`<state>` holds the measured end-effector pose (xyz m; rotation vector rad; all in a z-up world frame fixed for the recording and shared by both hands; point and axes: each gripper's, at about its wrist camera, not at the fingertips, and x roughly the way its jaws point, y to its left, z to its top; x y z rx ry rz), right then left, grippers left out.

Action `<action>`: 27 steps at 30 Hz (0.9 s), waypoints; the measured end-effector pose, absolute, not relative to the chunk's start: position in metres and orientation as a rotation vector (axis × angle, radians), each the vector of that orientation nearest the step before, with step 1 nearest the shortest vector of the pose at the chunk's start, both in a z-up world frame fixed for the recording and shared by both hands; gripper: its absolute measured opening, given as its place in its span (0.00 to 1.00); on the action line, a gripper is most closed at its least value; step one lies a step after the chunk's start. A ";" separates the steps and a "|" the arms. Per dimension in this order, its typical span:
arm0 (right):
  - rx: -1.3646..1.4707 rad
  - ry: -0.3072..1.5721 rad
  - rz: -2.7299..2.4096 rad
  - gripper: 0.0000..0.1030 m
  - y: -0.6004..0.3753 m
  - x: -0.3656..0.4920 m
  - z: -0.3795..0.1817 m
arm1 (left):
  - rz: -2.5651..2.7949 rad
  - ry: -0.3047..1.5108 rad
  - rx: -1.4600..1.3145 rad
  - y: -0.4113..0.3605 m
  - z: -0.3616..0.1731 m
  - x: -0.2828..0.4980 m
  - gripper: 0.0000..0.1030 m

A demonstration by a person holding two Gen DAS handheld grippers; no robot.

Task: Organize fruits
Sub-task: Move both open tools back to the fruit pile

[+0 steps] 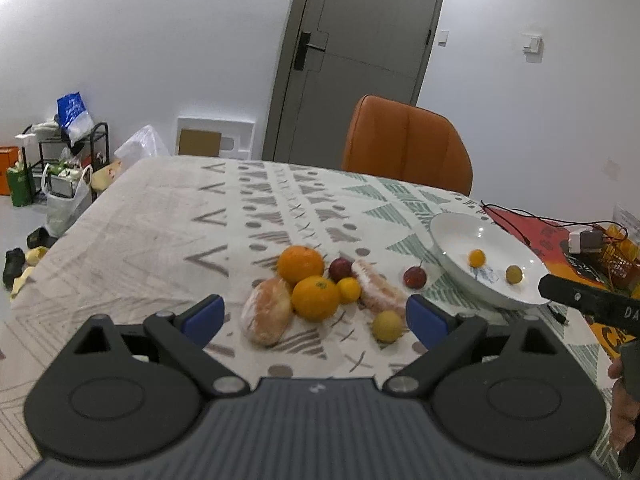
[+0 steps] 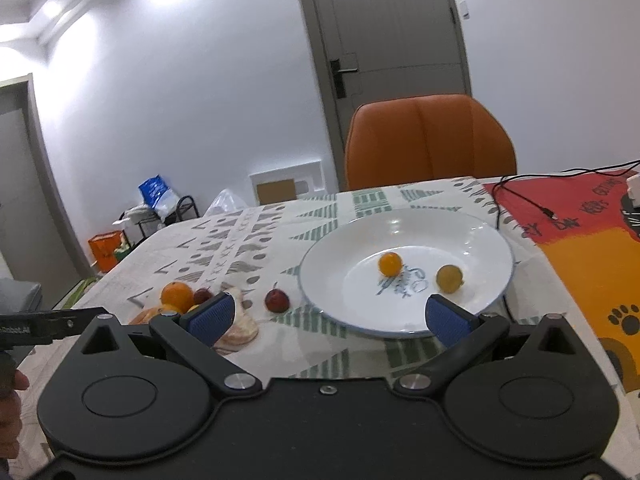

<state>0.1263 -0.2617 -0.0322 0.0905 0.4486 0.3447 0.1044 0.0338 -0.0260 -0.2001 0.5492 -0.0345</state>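
Observation:
A heap of food lies on the patterned tablecloth: two large oranges (image 1: 301,263) (image 1: 315,298), a small orange fruit (image 1: 349,290), a dark red fruit (image 1: 340,268), a yellow fruit (image 1: 387,326) and two bread rolls (image 1: 266,311) (image 1: 378,288). A lone red fruit (image 1: 415,277) (image 2: 277,300) sits between the heap and the white plate (image 1: 452,248) (image 2: 332,248). The plate holds a small orange fruit (image 2: 390,263) and a yellow-green one (image 2: 449,278). My left gripper (image 1: 316,320) is open just before the heap, holding nothing. My right gripper (image 2: 338,318) is open at the plate's near rim, also holding nothing.
An orange chair (image 1: 406,144) (image 2: 428,140) stands at the table's far side. A red-and-orange mat (image 2: 580,232) with black cables (image 2: 520,196) lies right of the plate. Bags and a rack (image 1: 60,160) clutter the floor at left. A hand (image 1: 622,408) shows at the edge.

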 end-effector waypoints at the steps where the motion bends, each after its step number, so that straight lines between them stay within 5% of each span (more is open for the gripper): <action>1: 0.088 0.452 0.346 1.00 -0.259 0.126 -0.032 | -0.033 0.555 -0.202 0.035 -0.027 0.105 0.94; 12: 0.109 0.526 0.388 1.00 -0.242 0.132 -0.039 | -0.058 0.566 -0.213 0.045 -0.038 0.109 0.91; 23: 0.074 0.539 0.460 1.00 -0.219 0.138 -0.042 | -0.027 0.597 -0.234 0.055 -0.049 0.129 0.62; 27: 0.064 0.551 0.488 0.91 -0.212 0.143 -0.043 | -0.019 0.610 -0.240 0.056 -0.053 0.136 0.57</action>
